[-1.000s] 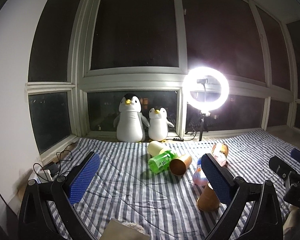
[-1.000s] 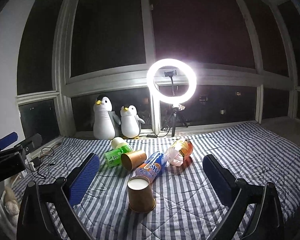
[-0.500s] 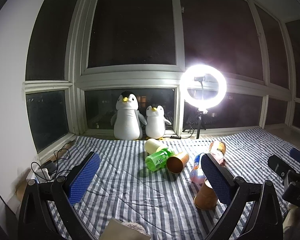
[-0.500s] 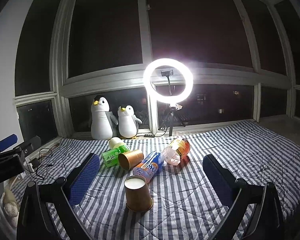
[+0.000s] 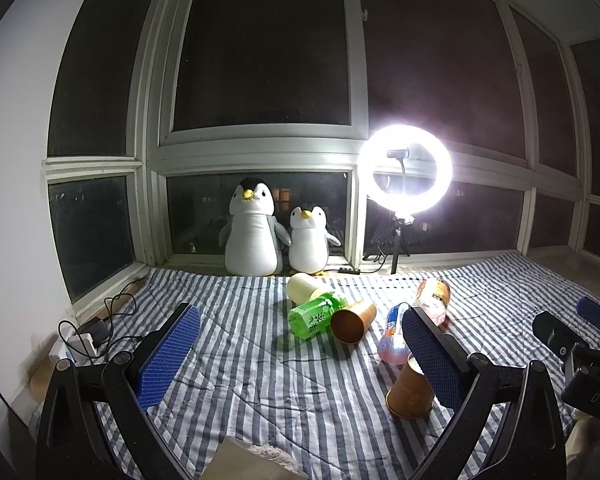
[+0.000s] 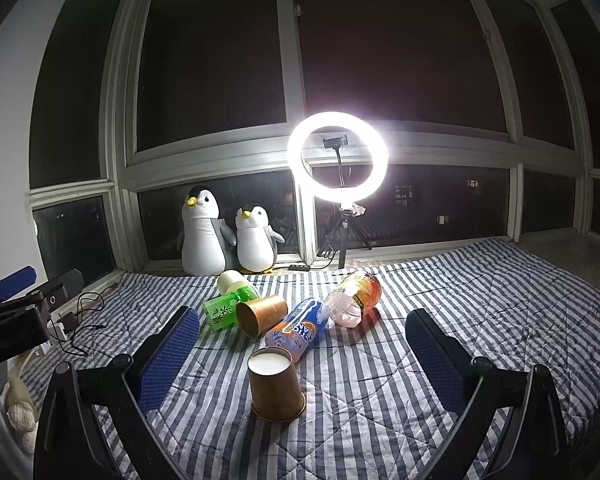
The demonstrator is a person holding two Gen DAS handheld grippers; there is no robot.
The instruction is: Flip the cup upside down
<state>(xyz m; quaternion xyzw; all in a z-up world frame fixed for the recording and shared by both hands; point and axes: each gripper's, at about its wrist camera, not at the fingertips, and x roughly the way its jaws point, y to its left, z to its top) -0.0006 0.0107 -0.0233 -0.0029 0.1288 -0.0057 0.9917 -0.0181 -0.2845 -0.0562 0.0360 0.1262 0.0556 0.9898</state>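
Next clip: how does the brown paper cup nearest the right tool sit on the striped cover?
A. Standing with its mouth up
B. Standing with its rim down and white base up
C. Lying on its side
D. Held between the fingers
B: the near cup stands free, wide rim on the striped cover, white base on top.

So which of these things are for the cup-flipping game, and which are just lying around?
For the job:
near paper cup, already mouth-down
paper cup on its side
right gripper, open
left gripper, open

Just lying about:
green bottle
blue bottle
orange bottle
two penguins
ring light
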